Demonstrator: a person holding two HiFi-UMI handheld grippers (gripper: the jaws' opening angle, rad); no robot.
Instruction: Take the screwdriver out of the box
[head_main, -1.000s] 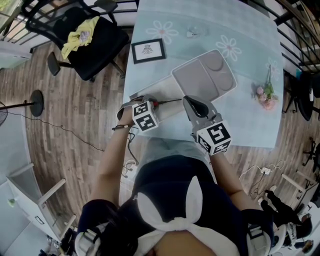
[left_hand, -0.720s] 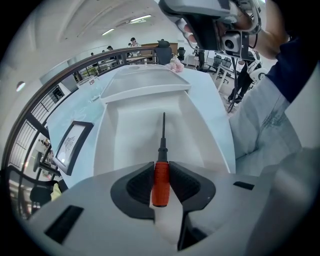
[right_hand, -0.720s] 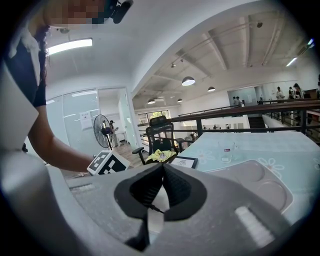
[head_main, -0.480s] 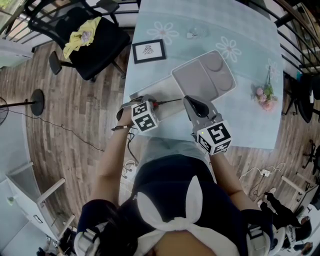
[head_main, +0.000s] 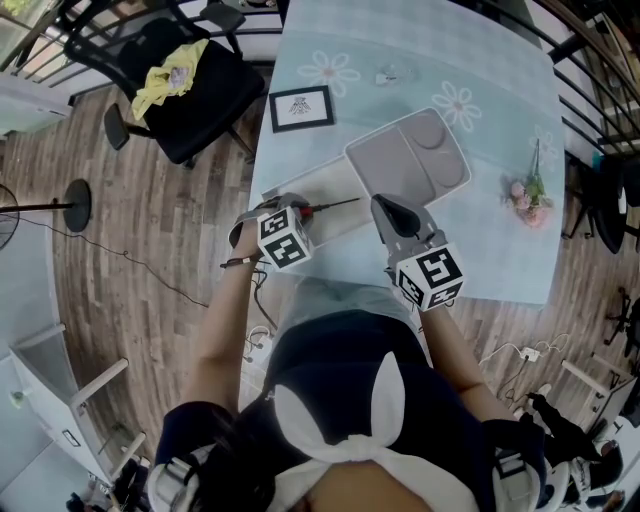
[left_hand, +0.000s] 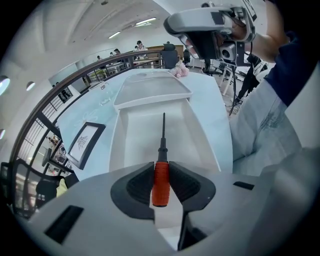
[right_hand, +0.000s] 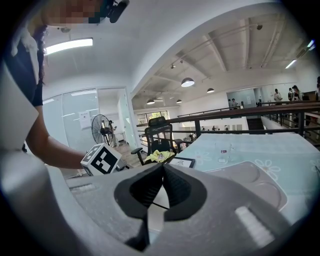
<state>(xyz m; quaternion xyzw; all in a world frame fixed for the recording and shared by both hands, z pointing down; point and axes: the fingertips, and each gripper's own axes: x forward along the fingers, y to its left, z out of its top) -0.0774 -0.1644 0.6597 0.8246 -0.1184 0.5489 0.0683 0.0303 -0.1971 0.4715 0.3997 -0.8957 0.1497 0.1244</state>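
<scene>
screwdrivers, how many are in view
1. The screwdriver is gripped by its orange handle in the left gripper, shaft pointing out above the white box. The gripper hides the box's near end, so another could be there.

The screwdriver has an orange-red handle and a black shaft. The box is plain white. The table is pale blue-green, printed with white daisies. The picture frame is black around a white sheet. A yellow cloth lies on a black chair. The floor shows grey-brown wood grain. The flowers are pink with green stems.
</scene>
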